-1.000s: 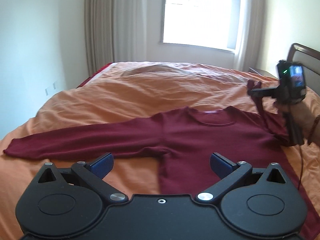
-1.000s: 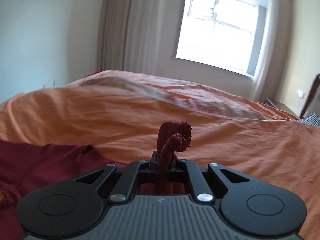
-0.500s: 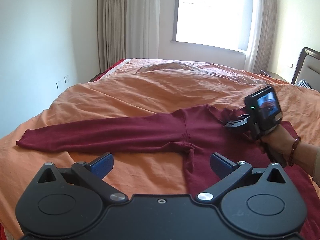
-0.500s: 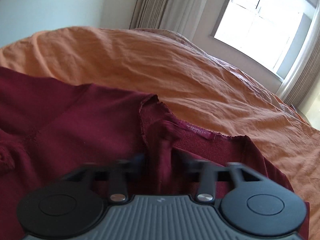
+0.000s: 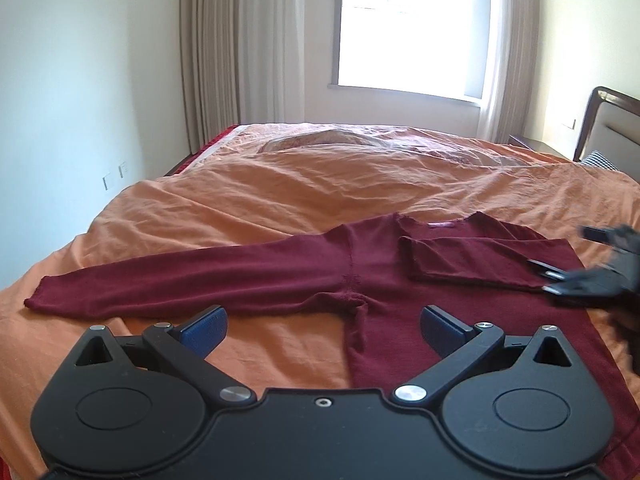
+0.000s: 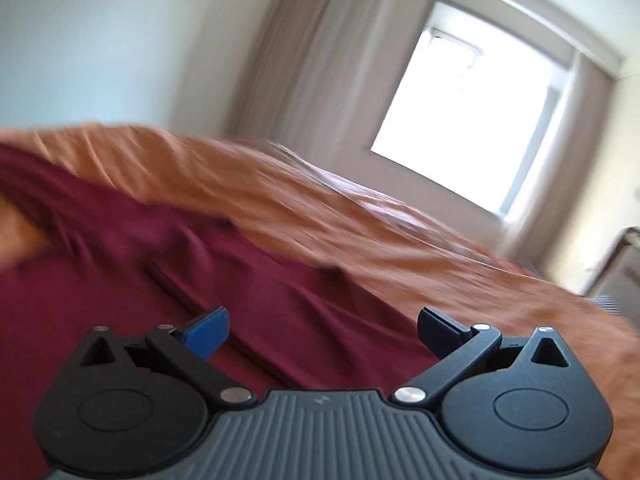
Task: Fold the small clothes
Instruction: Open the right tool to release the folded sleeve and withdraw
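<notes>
Left wrist view: the left gripper (image 5: 322, 322) has its jaws spread wide and holds nothing, its blue pads (image 5: 204, 328) hanging above the near edge of the sweater (image 5: 372, 276). Between the pads lie the sweater's armpit seam and a strip of bare orange bedspread (image 5: 280, 184). The sweater is dark red and lies flat on the bed, neck toward the window (image 5: 408, 24). Its one sleeve (image 5: 180, 280) stretches out straight to the left, the cuff near the bed's left edge. The other sleeve (image 5: 472, 260) is folded across the chest, lying over the body below the neckline. At the right edge of this view the right gripper (image 5: 580, 276) shows as a dark blur just beside the folded sleeve's outer end; whether it touches the cloth cannot be told.

Right wrist view: the right gripper (image 6: 322, 326) also has its jaws wide apart and empty, tilted above the red cloth (image 6: 200, 272). The picture is blurred. Beyond the cloth the bedspread (image 6: 360, 232) runs toward the window (image 6: 464, 120) and curtains (image 6: 320, 60). A headboard (image 5: 608, 128) stands at the right in the left view.
</notes>
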A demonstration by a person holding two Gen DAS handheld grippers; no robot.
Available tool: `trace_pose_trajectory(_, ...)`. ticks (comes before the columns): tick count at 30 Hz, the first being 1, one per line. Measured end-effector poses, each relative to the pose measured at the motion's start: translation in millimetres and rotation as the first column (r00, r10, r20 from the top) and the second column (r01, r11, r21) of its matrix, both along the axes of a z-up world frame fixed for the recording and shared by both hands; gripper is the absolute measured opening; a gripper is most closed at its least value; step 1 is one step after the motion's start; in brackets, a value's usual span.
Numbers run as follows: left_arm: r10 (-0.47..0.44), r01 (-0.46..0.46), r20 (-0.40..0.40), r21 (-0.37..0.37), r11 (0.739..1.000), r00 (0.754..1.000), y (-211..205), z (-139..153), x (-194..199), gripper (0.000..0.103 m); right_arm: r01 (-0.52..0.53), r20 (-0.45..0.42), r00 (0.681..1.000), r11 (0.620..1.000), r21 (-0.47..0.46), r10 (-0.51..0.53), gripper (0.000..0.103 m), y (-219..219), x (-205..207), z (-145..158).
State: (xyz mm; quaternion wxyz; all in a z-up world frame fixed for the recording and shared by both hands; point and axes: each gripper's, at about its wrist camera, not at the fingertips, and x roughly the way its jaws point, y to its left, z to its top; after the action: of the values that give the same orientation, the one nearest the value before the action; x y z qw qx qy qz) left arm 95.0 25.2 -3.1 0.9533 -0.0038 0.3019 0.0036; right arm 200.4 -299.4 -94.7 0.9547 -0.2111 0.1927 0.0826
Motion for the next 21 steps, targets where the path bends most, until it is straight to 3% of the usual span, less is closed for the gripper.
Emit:
trace_pose_trajectory(2, -0.023, 0.023, 0.000, -0.004, 1.000, 1.000, -11, 0, 2, 0.103, 0.073, -0.042, 0.996, 0.997, -0.026, -0.074, 0.096, -41, -6, -10)
trace_pose_trajectory(4, -0.051, 0.051, 0.001, -0.007, 0.999, 0.999, -26, 0, 4, 0.103, 0.123, -0.106, 0.987, 0.992, -0.015, -0.124, 0.074, -71, -1, -17)
trace_pose_trajectory(6, -0.075, 0.075, -0.001, -0.010, 0.997, 0.997, -40, 2, 6, 0.103, 0.148, -0.147, 0.978, 0.989, -0.012, -0.148, 0.067, -84, 10, -23)
trace_pose_trajectory(9, -0.110, 0.110, 0.002, 0.001, 0.994, 0.994, -59, 5, 2, 0.103, 0.165, -0.151, 0.973, 0.984, -0.060, -0.172, 0.065, -86, 30, -34)
trace_pose_trajectory(11, -0.122, 0.122, 0.003, 0.020, 0.992, 0.992, -67, 7, -1, 0.103, 0.164, -0.179, 0.968, 0.983, -0.079, -0.176, 0.055, -84, 42, -43)
trace_pose_trajectory(13, -0.120, 0.120, -0.001, 0.038, 0.992, 0.993, -70, 9, -3, 0.103, 0.159, -0.214, 0.961, 0.983, -0.089, -0.175, 0.038, -87, 47, -54)
trace_pose_trajectory(18, -0.086, 0.086, -0.010, 0.049, 0.995, 0.996, -65, 10, -2, 0.103, 0.159, -0.191, 0.967, 0.985, -0.074, -0.170, 0.034, -88, 57, -65)
trace_pose_trajectory(20, -0.079, 0.080, -0.014, 0.049, 0.996, 0.997, -63, 9, -2, 0.103, 0.149, -0.200, 0.967, 0.986, -0.069, -0.160, 0.027, -87, 59, -65)
trace_pose_trajectory(21, -0.079, 0.080, -0.016, 0.049, 0.996, 0.997, -63, 9, -1, 0.103, 0.144, -0.209, 0.965, 0.986, -0.078, -0.158, 0.019, -86, 60, -67)
